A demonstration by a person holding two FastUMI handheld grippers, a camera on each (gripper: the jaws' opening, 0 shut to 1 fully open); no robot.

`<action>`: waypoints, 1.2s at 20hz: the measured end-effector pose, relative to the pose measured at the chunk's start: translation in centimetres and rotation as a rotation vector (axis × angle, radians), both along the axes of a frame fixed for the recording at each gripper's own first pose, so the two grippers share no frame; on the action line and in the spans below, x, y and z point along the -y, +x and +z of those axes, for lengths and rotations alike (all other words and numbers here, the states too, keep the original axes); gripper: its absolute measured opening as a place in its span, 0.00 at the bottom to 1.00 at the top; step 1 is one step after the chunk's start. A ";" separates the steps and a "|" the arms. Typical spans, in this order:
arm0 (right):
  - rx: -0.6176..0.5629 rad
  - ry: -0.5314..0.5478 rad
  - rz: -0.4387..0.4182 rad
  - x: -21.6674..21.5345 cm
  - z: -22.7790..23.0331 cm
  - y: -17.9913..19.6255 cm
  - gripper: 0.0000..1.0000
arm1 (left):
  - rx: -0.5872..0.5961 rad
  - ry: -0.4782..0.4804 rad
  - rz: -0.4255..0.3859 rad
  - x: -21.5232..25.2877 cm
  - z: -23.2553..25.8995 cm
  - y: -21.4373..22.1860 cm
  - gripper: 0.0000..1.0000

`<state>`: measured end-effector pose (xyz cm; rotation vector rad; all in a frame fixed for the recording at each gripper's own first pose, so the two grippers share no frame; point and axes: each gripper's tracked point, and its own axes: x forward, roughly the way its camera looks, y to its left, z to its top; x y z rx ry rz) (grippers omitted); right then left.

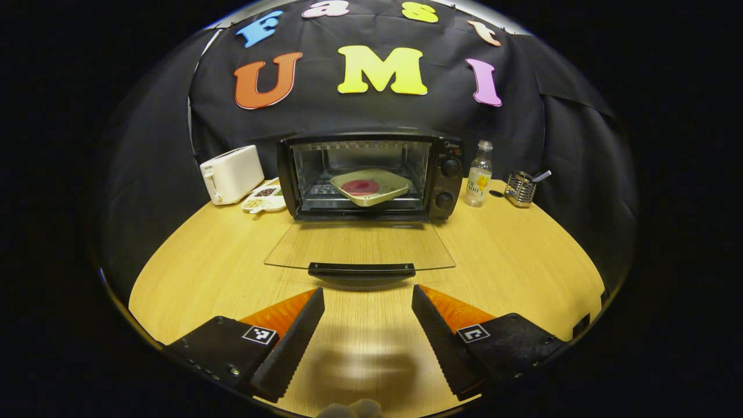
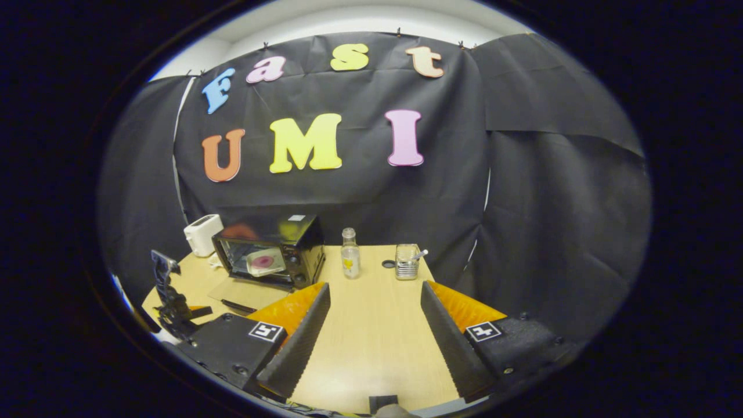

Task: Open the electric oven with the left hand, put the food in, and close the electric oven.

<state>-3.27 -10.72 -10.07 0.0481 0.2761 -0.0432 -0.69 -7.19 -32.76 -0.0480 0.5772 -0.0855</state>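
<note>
On the far left of the wooden table (image 1: 191,255), white toaster (image 1: 231,173) and snack tray (image 1: 264,197); then electric oven (image 1: 371,174), glass door (image 1: 360,247) folded flat, plate of food (image 1: 371,186) on its rack. Right of it, bottle (image 1: 479,173) and wire caddy (image 1: 520,188). Nearest, left gripper (image 1: 368,302) just short of the door handle, jaws wide, holding nothing; right gripper (image 2: 375,296) likewise spread and empty.

wooden table (image 1: 511,255) | carries: oven (image 1: 371,174); toaster (image 1: 231,173); bottle (image 1: 479,173); snack tray (image 1: 264,199); wire caddy (image 1: 519,188)
</note>
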 end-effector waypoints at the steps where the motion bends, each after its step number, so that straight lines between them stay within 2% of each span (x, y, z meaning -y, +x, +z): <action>1: -0.003 -0.003 -0.017 -0.1 0.2 -0.1 0.99 | -0.013 0.001 -0.001 -0.1 -0.9 0.5 0.97; 6: -0.014 0.000 -0.093 -0.5 0.8 -0.9 0.99 | -0.055 0.037 -0.003 -0.9 -3.7 2.3 0.98; 7: -0.016 -0.007 -0.108 -0.4 0.8 -1.2 0.96 | -0.068 0.038 -0.005 -0.9 -4.3 2.5 0.97; 8: -0.018 -0.015 -0.122 -0.4 0.8 -1.5 0.99 | -0.072 0.039 -0.007 -1.0 -5.1 3.1 0.97; 9: -0.020 -0.021 -0.136 -0.3 0.9 -1.8 0.96 | -0.079 0.042 -0.009 -1.0 -5.5 3.5 0.97; 11: -0.027 -0.018 -0.159 -0.2 0.8 -2.3 0.99 | -0.085 0.049 -0.018 -1.0 -6.2 3.8 0.97; 16: -0.046 -0.002 -0.195 -0.2 0.1 -2.8 0.99 | -0.072 0.079 -0.033 -1.0 -6.0 4.6 0.96; 17: -0.045 0.001 -0.197 -0.2 0.1 -2.8 0.96 | -0.072 0.075 -0.029 -1.0 -5.9 4.6 0.98; 18: -0.044 0.003 -0.198 -0.3 0.0 -2.7 1.00 | -0.072 0.075 -0.030 -1.0 -5.8 4.7 0.97; 24: -0.041 0.018 -0.191 -0.9 -0.4 -2.3 0.96 | -0.046 0.074 -0.044 -1.3 -3.4 5.1 0.97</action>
